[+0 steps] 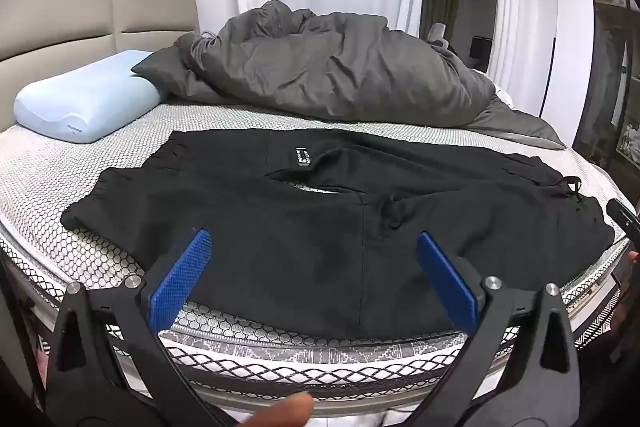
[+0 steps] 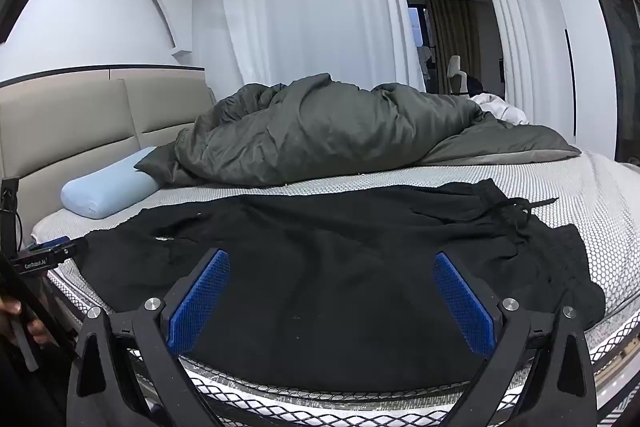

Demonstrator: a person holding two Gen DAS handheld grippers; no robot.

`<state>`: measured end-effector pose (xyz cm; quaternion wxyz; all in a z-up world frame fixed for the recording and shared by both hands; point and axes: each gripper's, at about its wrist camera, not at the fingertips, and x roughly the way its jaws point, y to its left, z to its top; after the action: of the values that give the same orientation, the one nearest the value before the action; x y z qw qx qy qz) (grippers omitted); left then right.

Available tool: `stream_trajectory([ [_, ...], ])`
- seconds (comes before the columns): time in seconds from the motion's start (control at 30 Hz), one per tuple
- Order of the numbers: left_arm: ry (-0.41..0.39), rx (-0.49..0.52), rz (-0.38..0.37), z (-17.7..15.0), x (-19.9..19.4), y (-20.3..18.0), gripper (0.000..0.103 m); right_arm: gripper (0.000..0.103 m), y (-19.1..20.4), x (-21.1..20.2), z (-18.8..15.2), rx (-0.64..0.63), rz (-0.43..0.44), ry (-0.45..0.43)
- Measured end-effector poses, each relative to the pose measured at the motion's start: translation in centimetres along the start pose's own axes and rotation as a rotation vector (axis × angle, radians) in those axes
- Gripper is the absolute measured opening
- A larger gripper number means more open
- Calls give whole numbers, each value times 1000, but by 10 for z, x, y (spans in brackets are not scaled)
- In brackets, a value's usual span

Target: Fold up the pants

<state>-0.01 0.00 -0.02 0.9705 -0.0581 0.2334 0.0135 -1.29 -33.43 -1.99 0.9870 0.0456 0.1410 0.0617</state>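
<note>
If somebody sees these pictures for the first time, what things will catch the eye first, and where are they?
First the black pants, spread flat along the near edge of the mattress. Behind them lies a crumpled grey duvet, with a light blue pillow at its left by the headboard. In front, the blue pads of the left tool and right tool stand wide open above the pants.

My left gripper (image 1: 314,267) wide open, nothing between pads, black pants (image 1: 320,227) just beyond. My right gripper (image 2: 330,291) same. Bare mattress (image 1: 240,115) strip across mid frame, passable. Grey duvet (image 1: 340,67) heap blocks upper centre. Blue pillow (image 1: 86,103) blocks mid left, touching duvet. Headboard (image 1: 80,11) walls upper left. Lower edge: mattress rim only.
</note>
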Motion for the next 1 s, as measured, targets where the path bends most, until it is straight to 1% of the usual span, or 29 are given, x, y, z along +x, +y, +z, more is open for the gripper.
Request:
stream_trajectory([
  [0.07, 5, 7, -7, 0, 1, -1, 102, 103, 0, -3, 0, -5, -1, 1],
  [0.1, -12, 1, -6, 0, 0, 0, 102, 103, 0, -5, 0, -10, -1, 2],
  [0.17, -12, 1, -3, 0, -1, -1, 102, 103, 5, -2, -3, -25, -9, 18],
  [0.2, -8, 0, -9, 0, -1, 0, 102, 103, 0, 0, 1, -17, -10, 32],
  [0.33, -8, 3, -2, 1, 0, 1, 102, 103, 4, 6, 0, -32, -13, 39],
  [0.77, -6, 4, -1, 4, 1, 6, 102, 103, 4, 4, -1, -29, -13, 37],
  [1.0, -7, 7, 3, 2, -2, 2, 102, 103, 5, 5, -2, -29, -12, 37],
])
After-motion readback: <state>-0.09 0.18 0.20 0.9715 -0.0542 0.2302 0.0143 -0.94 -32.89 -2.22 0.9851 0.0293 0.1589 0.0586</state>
